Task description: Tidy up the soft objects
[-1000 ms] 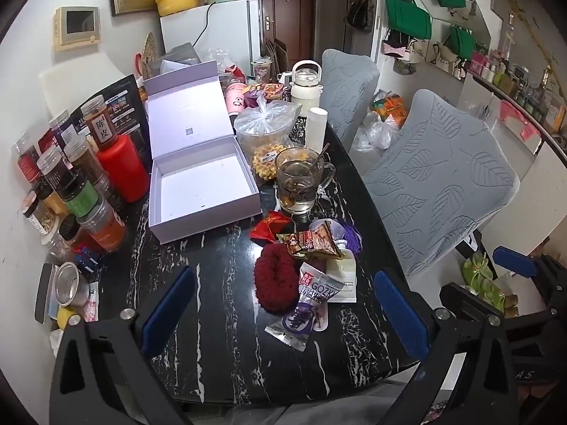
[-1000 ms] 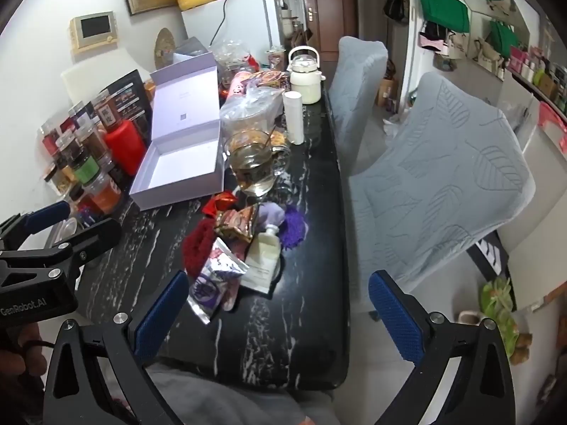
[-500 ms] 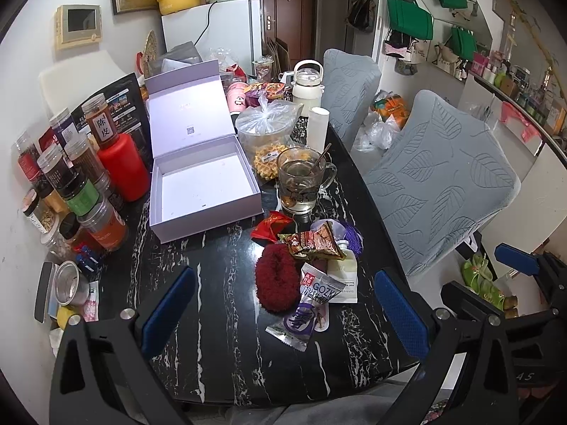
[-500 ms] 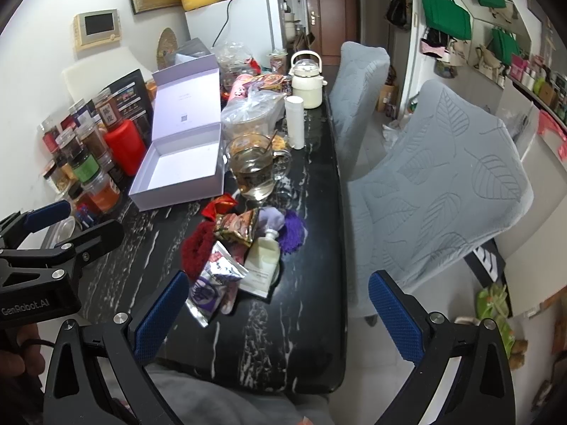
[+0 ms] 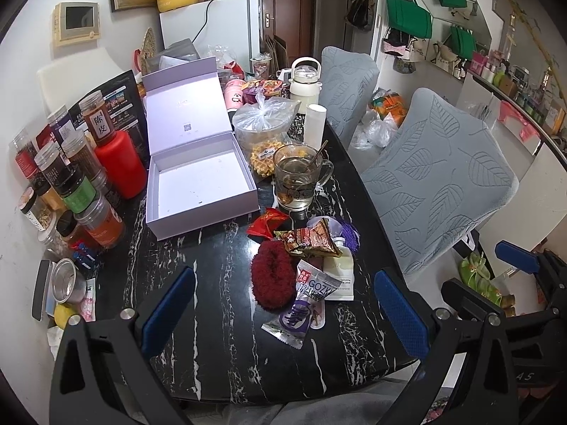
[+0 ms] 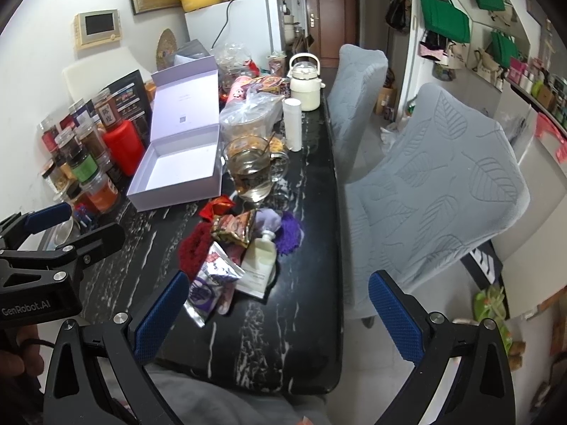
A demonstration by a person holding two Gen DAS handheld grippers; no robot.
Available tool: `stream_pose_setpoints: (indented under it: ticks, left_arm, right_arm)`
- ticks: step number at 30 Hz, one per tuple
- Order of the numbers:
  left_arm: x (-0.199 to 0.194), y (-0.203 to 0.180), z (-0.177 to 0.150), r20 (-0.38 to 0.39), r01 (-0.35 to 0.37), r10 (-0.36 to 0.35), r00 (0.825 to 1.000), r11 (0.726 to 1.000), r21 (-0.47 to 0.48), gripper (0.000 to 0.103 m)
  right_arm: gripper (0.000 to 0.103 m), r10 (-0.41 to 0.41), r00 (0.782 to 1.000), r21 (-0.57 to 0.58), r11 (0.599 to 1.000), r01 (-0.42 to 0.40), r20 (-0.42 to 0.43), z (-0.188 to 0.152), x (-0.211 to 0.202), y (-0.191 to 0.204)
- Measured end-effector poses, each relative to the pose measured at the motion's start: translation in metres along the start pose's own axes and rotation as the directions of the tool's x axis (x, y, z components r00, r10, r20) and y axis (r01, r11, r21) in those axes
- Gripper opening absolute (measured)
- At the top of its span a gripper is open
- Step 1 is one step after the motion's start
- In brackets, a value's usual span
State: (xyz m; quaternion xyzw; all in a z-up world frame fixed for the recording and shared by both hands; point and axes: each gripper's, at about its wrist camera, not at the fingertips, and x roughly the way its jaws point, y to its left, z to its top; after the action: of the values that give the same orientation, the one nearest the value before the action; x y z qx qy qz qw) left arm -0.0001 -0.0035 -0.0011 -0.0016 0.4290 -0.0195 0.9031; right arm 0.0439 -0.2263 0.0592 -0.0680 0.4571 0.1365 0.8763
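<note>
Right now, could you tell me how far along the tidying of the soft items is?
Nothing looks done: the open lavender box is empty. Nothing is in hand: the left gripper and right gripper are open. Left: the red fuzzy item, snack packets and purple tassel lie piled on the table.

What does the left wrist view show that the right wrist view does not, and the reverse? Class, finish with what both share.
Only the left wrist view shows the open tin can at the table's near left edge. Only the right wrist view shows the person's hand holding the left gripper. Both show the open lilac box, the glass mug, the red fluffy scrunchie and the snack packets on the black marble table.
</note>
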Motion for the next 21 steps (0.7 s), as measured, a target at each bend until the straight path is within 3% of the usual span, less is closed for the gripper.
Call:
stream_pose_setpoints:
  ticks: [21]
  left_arm:
    - [0.0008,-0.0077,0.0005,-0.008,0.004,-0.003,1.0,1.0,0.008,0.103]
  right_arm:
    - [0.103,-0.017,1.0,-0.009,1.0,0.017,0.009,0.0015,-0.0052,-0.0048]
